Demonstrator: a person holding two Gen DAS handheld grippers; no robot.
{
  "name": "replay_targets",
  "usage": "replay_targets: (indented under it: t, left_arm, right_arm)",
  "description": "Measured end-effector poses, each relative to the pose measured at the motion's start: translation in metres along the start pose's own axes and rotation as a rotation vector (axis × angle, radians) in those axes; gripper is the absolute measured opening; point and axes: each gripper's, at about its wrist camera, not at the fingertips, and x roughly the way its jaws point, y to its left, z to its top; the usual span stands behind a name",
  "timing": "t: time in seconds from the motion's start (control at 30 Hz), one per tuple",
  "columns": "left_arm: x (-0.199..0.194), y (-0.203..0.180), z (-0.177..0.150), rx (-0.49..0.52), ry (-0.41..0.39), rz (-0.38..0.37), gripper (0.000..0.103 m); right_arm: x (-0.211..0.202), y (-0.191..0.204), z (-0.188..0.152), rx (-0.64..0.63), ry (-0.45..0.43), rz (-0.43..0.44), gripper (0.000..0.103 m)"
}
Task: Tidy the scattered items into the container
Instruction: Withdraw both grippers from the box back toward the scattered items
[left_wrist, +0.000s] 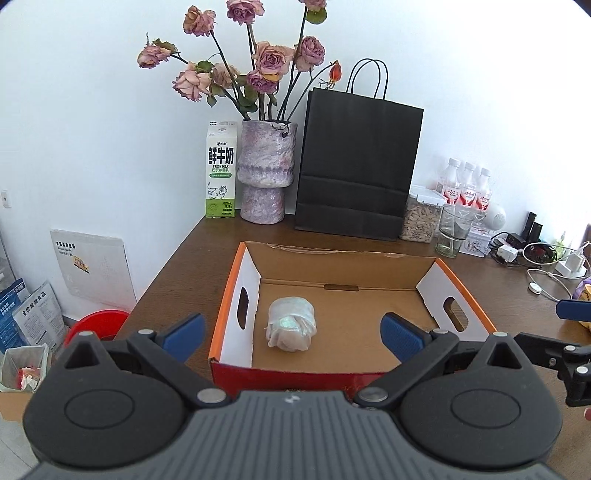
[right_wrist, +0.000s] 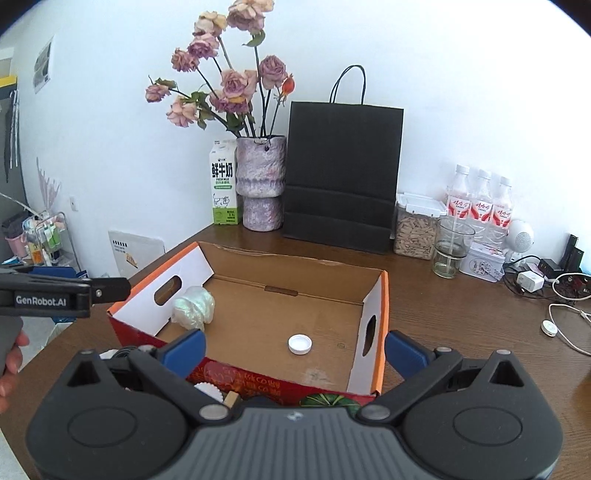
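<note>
Two items already in the box (right_wrist: 295, 295): a crumpled white wad (right_wrist: 194, 308) near its left wall and a white cap (right_wrist: 300, 344) on the floor toward the right wall. Box sits on the worktop (right_wrist: 461, 325), open top, handle cutouts in both side walls

Left hand-held gripper (left_wrist: 293, 332): spread wide, nothing between the blue pads, hovering at the near edge of the box with the wad straight ahead. Right hand-held gripper (right_wrist: 293, 349): also spread wide, empty, just short of the box's near wall

Remaining scatter looks to be right under the right one: a white frilled piece (right_wrist: 208, 391) and a small tan block (right_wrist: 231, 400) peek out between its body and the box front, mostly hidden, can't tell what they are or how many more lie there

Judgement on the next pick:
- back the right one off and tilt down so the bits come into full view before committing
- take one item per grasp, the block first, it's rigid and gives clean pad contact
- frilled piece looks thin, so come in low with pads near the worktop or it'll slip
- lift clear over the near wall, release low inside, away from the cap
- keep the left one out of that lane, they're close together
</note>
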Motion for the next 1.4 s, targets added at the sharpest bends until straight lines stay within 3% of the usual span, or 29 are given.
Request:
replay_targets:
  t: [0.23,0.33,0.7,0.93,1.4]
  left_arm:
    - [-0.040,0.018,-0.038,-0.036,-0.047,-0.025,0.103]
    - [-0.053,0.027,-0.057,-0.059,-0.061,0.004,0.103]
    - [-0.079,0.040,-0.108,-0.090,-0.079,0.063,0.103]
    - [-0.073,0.040,-0.125,-0.094,-0.025,0.055,0.103]
    - [-0.065,0.034,-0.132,-0.081,0.018,0.059,0.103]
  right_arm:
    - [-0.049,-0.013,-0.047,0.048,-0.085,0.016,0.103]
    - [-0.062,-0.012,-0.069,0.053,-0.104,-0.016,0.103]
    - [-0.070,-0.003,-0.130,0.164,-0.072,0.005,0.103]
    - [-0.063,0.005,-0.144,0.169,-0.061,0.034,0.103]
    - [-0.057,0.006,-0.144,0.131,-0.012,-0.029,0.103]
